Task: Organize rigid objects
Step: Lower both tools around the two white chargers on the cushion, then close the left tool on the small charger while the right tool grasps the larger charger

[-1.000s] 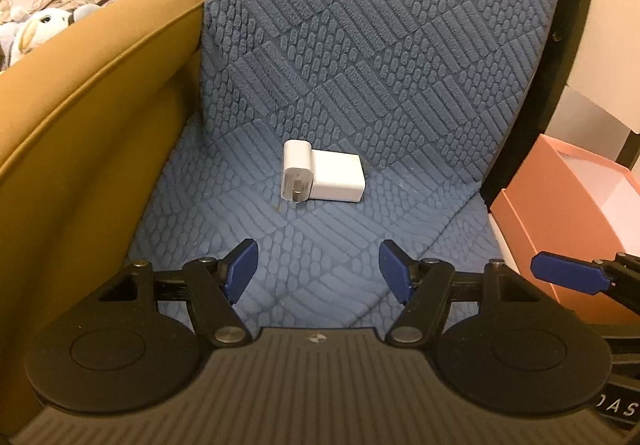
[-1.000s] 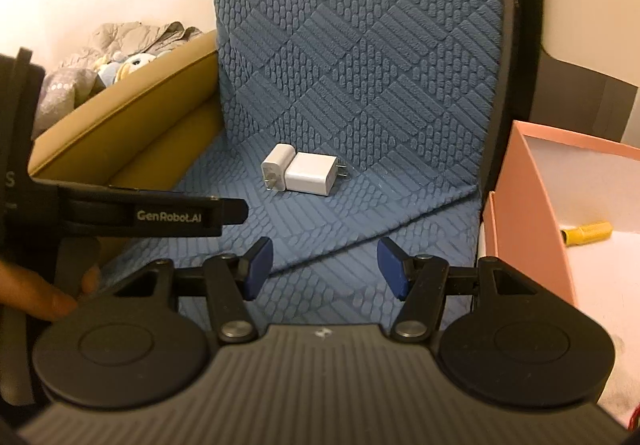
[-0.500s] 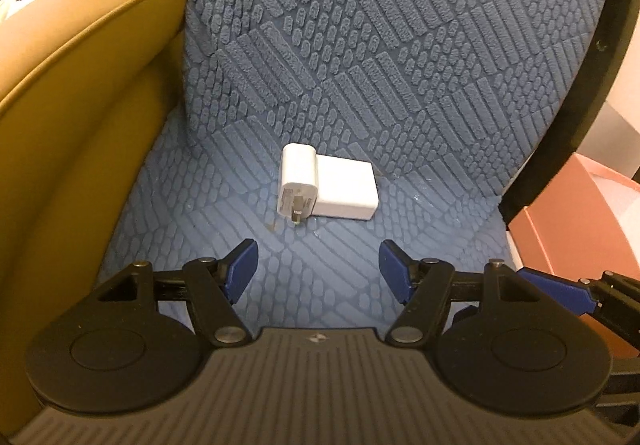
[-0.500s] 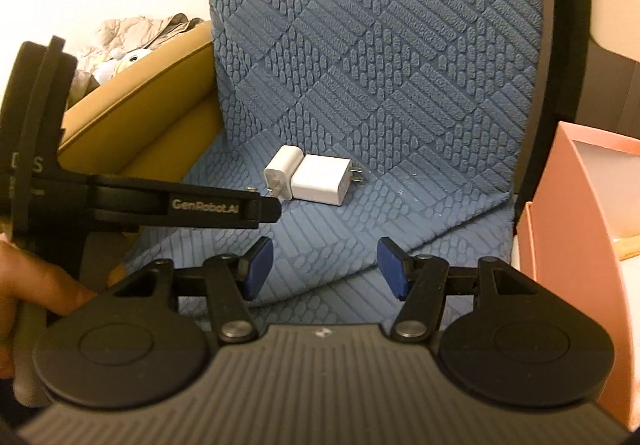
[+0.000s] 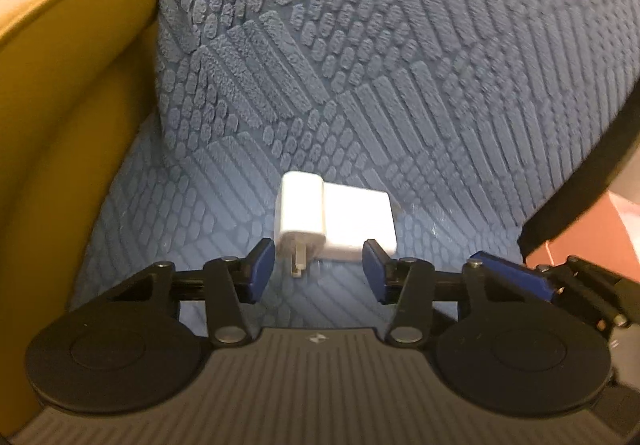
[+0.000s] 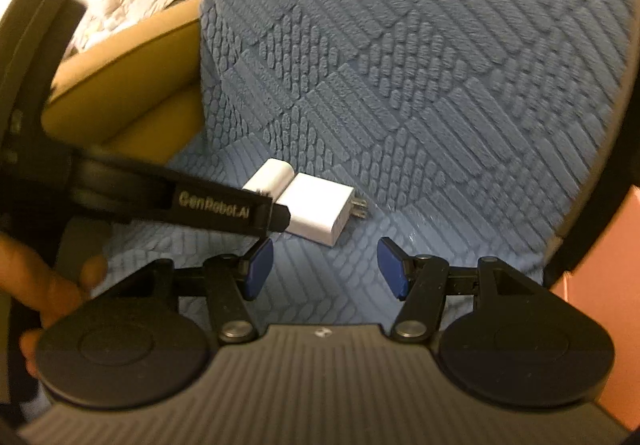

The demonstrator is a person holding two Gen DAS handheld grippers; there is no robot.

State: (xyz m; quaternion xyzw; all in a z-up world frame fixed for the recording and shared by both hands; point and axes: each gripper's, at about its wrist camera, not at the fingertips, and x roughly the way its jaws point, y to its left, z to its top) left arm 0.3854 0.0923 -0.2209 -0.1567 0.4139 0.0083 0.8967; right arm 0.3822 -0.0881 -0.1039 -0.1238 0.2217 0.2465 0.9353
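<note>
Left hand-held gripper (image 5: 318,271), jaws closing but still released, nears two white chargers (image 5: 334,219) on blue cushion (image 5: 400,85); right hand-held gripper (image 6: 322,271) released, empty.

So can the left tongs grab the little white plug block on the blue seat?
Probably yes. The left tongs are right in front of the smaller white plastic charger block, closing, with nothing between them yet. The bigger white charger touches its side, so one finger may bump it.

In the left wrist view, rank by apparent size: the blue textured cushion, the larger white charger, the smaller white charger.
1. Blue textured cushion, filling most of the view.
2. Larger white charger.
3. Smaller white charger, touching the larger one. Both are equally near, so this order holds.
</note>
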